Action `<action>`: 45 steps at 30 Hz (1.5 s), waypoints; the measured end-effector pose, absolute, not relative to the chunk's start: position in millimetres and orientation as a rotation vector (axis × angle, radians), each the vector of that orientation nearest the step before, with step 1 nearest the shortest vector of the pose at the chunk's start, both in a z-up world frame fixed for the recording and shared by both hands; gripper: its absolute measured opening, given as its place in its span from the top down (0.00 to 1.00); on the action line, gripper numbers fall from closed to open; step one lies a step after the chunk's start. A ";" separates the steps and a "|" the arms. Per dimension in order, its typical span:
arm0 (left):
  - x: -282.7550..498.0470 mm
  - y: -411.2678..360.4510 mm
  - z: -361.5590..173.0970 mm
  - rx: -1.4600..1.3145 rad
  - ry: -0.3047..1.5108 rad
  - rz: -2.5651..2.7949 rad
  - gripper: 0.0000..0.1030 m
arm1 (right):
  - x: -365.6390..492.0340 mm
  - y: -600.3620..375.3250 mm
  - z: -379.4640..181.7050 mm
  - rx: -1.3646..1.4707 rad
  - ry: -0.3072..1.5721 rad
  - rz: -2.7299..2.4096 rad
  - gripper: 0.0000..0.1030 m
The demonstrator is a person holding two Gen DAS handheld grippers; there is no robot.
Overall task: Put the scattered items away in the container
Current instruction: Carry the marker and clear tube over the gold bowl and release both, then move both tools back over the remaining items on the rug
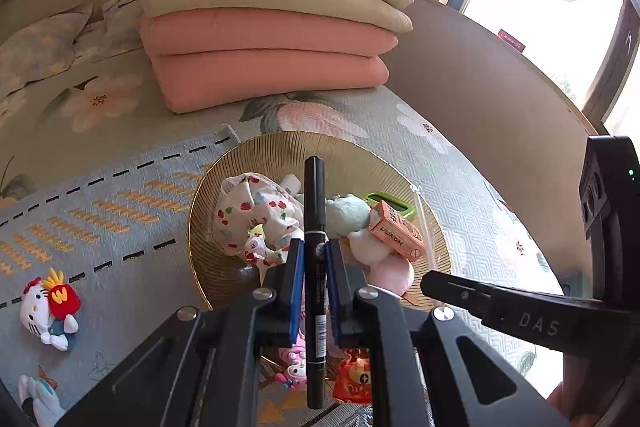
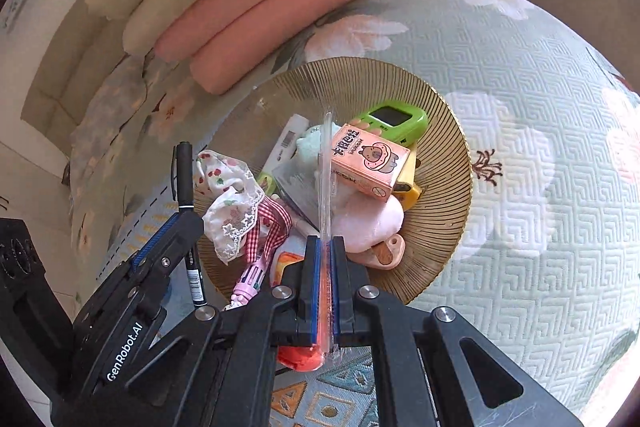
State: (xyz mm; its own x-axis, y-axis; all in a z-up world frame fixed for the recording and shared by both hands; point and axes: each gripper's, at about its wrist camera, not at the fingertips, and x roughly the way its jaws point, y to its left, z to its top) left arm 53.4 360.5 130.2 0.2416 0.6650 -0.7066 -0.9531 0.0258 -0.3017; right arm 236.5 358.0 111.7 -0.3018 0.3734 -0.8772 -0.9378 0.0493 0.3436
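Observation:
My left gripper [image 1: 314, 251] is shut on a black marker [image 1: 315, 203], which stands upright between the blue pads above the near rim of the gold ribbed bowl [image 1: 240, 155]. Over the same bowl [image 2: 460, 155], my right gripper [image 2: 326, 243] is shut on a thin clear plastic packet [image 2: 327, 167], seen edge-on. Inside the bowl lie a cherry-print cloth [image 2: 228, 187], a pink card box [image 2: 368, 163], a green gadget [image 2: 396, 121] and a pink plush [image 2: 368, 223]. In the right wrist view the left gripper [image 2: 180, 223] holds the marker [image 2: 184, 171] at the bowl's left edge.
A Hello Kitty toy [image 1: 48, 307] and a white-and-blue toy [image 1: 36, 399] lie on the woven mat at the left. A pink character pen [image 1: 294, 367] and a red packet [image 1: 352, 379] sit under the left gripper. Folded quilts [image 1: 260, 27] are stacked behind the bowl.

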 end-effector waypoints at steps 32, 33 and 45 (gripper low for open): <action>-64.3 26.5 172.0 -1.166 0.384 1.715 0.32 | 183.0 191.5 130.9 -1.003 1.154 1.684 0.47; -73.3 6.7 180.3 -1.159 0.408 1.772 0.32 | 178.3 183.0 132.3 -1.027 1.136 1.699 0.47; -109.4 -40.1 115.4 -1.326 0.407 1.791 0.28 | 92.0 131.9 95.0 -1.189 1.135 1.829 0.46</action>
State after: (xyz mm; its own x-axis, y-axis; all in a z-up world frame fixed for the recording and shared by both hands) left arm -109.4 -40.1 115.4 -0.0780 0.4348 -0.8971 -0.7800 -0.5871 -0.2167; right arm 92.0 131.9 95.0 -0.3609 0.0729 -0.9297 -0.8654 -0.3979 0.3047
